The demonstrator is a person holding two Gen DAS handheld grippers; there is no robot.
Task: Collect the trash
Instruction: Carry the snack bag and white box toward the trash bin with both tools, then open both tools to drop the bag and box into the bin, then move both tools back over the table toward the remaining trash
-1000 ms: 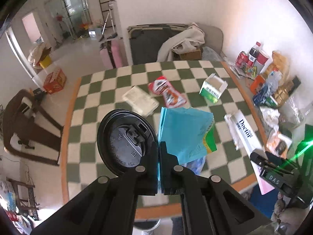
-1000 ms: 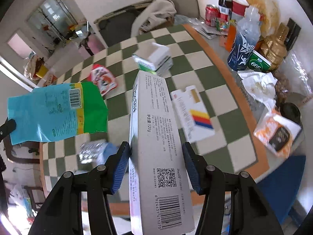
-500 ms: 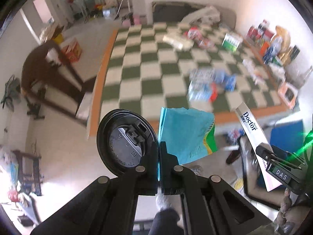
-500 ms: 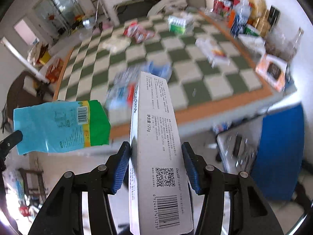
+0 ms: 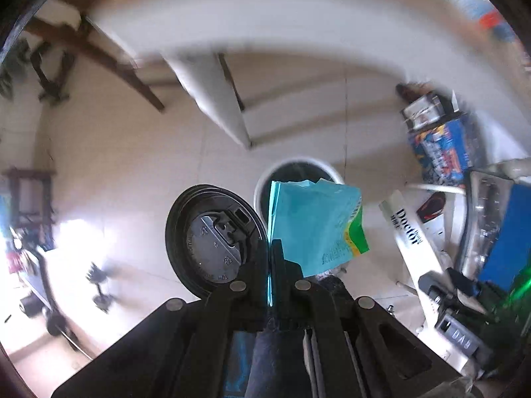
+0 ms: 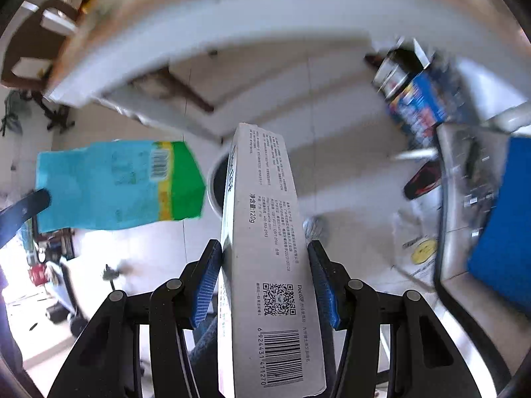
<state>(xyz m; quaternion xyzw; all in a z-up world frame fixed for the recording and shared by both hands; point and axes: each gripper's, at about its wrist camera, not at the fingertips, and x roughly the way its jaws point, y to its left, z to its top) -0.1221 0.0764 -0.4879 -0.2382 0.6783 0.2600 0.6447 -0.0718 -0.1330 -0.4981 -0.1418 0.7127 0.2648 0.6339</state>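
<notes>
Hovering above: round white-rimmed bin (image 5: 300,172) on tiled floor (image 5: 132,172), both grippers over it
toothpaste box (image 6: 265,265): long grey carton clamped between right gripper (image 6: 264,275) blue pads, far end over bin rim
snack bag (image 5: 315,222): teal-green, pinched in left gripper (image 5: 269,258) closed jaws, hanging over bin mouth
cup lid (image 5: 212,242): black, pinched alongside bag, left of it

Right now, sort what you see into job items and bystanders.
Job: blue-green wrapper and black cup lid in left gripper; toothpaste box in right gripper; bin on floor below.
Bystanders: table leg, blue printed carton, blue chair.
</notes>
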